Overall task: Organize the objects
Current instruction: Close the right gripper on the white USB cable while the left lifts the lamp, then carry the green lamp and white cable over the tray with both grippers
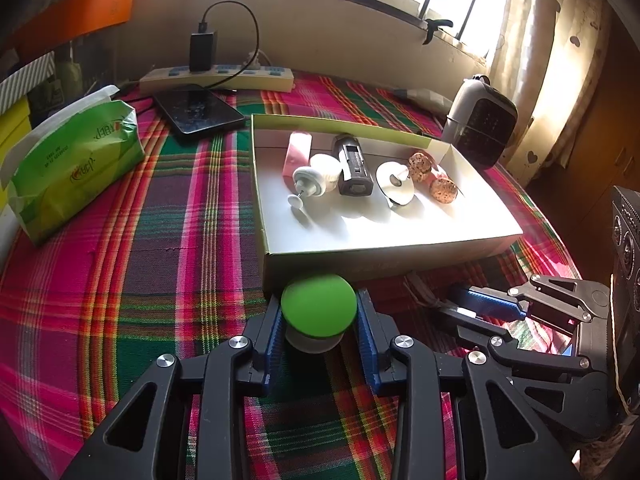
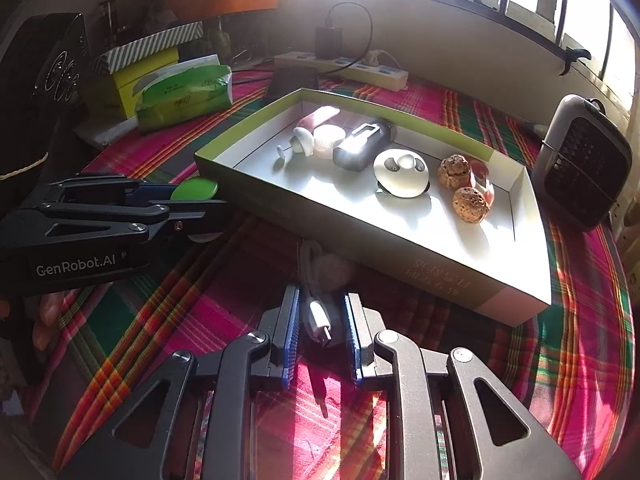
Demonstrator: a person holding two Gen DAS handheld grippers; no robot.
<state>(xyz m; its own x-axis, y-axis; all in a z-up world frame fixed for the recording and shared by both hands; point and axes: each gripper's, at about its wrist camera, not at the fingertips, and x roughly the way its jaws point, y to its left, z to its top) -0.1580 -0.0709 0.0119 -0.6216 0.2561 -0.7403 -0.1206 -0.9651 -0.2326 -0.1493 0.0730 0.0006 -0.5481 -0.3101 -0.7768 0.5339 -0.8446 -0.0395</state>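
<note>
My left gripper (image 1: 319, 298) is shut on a small white jar with a green lid (image 1: 319, 306), held just above the plaid cloth in front of the open white box (image 1: 384, 258). In the right wrist view that left gripper (image 2: 208, 204) comes in from the left with the green lid (image 2: 196, 190) showing. My right gripper (image 2: 322, 294) is shut on a white USB cable (image 2: 316, 316) lying on the cloth beside the box (image 2: 360, 256). The box holds a pink tube (image 1: 298, 152), a black device (image 1: 354, 168), a round white case (image 1: 394, 184) and two walnuts (image 1: 442, 190).
A green tissue pack (image 1: 76, 164) stands at left, a phone (image 1: 200, 114) and power strip (image 1: 216, 76) at the back. A small fan (image 1: 480, 120) sits at the box's far right corner. A black device (image 1: 626, 240) is at the right edge. A hand's fingers (image 2: 48, 312) show at left.
</note>
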